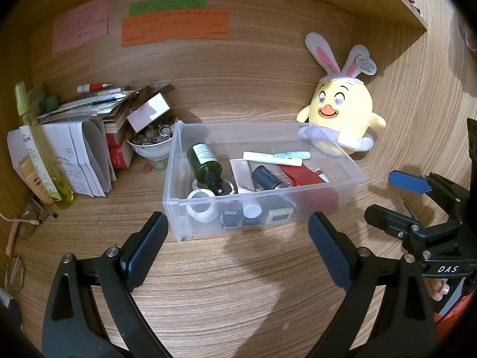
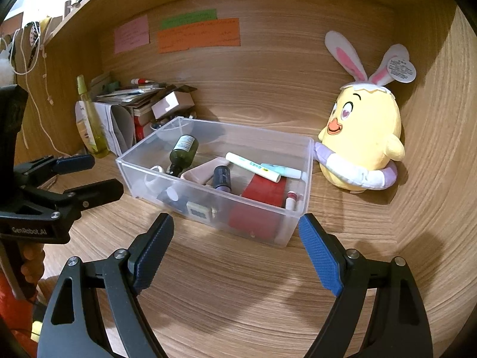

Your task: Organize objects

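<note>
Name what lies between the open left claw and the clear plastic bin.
Nothing: bare wooden desk separates the left claw from the clear plastic bin, seen in the left wrist view.

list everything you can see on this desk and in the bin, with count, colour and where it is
plastic bin: 1, clear, middle of the wooden desk
dropper bottle: 1, dark green, lying in the bin's left part
white tube: 1, white with green print, lying across the bin's back
red pouch: 1, red, right part of the bin
dark cap bottle: 1, dark blue-grey, centre of the bin
plush chick: 1, yellow with bunny ears, beside the bin's far right corner
bowl of beads: 1, white, left of the bin
spray bottle: 1, yellow-green, far left
paper stack: 1 pile, mostly white, back left
sticky notes: 3, pink, green, orange, on the back wall
left gripper: 1, black, open, before the bin
right gripper: 1, black with blue pads, open, before the bin
</note>
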A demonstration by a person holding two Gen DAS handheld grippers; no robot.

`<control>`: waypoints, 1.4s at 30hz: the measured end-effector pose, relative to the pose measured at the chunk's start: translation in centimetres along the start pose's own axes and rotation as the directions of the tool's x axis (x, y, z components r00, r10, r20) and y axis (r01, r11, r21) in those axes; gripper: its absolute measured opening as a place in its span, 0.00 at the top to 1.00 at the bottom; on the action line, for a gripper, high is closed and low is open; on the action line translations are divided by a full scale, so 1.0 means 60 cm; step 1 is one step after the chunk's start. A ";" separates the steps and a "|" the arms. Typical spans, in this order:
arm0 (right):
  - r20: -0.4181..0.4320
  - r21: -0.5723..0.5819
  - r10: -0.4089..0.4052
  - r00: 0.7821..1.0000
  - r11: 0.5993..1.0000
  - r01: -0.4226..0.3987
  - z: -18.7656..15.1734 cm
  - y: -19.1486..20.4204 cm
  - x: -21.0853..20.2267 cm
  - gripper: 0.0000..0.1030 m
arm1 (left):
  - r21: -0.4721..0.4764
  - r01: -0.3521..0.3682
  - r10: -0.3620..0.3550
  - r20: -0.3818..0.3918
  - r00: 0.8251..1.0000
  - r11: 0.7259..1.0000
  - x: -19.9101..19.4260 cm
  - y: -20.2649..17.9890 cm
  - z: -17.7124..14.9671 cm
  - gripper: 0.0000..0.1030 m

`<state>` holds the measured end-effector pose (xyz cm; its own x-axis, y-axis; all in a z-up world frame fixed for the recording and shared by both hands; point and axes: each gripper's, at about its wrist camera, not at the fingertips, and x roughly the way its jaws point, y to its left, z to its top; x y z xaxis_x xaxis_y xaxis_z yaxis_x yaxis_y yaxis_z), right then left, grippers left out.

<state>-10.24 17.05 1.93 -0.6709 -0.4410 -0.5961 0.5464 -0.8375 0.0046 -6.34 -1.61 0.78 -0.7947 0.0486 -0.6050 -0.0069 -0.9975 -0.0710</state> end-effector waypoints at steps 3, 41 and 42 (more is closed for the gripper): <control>0.000 -0.003 0.002 1.000 1.000 -0.002 0.000 0.003 0.000 0.18 | -0.004 0.001 -0.001 -0.003 1.000 1.000 0.001 0.001 0.000 0.07; 0.000 0.017 0.012 1.000 1.000 -0.012 0.004 -0.001 0.006 0.18 | -0.021 0.033 -0.033 -0.015 0.999 0.999 0.008 0.003 0.003 0.07; -0.001 0.017 0.012 1.000 1.000 -0.012 0.004 -0.001 0.008 0.18 | -0.018 0.031 -0.031 -0.014 0.999 0.999 0.008 0.002 0.003 0.07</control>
<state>-10.68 16.82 1.84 -0.6637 -0.4511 -0.5967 0.5462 -0.8373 0.0255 -6.84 -1.70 0.61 -0.7858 0.0804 -0.6132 -0.0207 -0.9944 -0.1039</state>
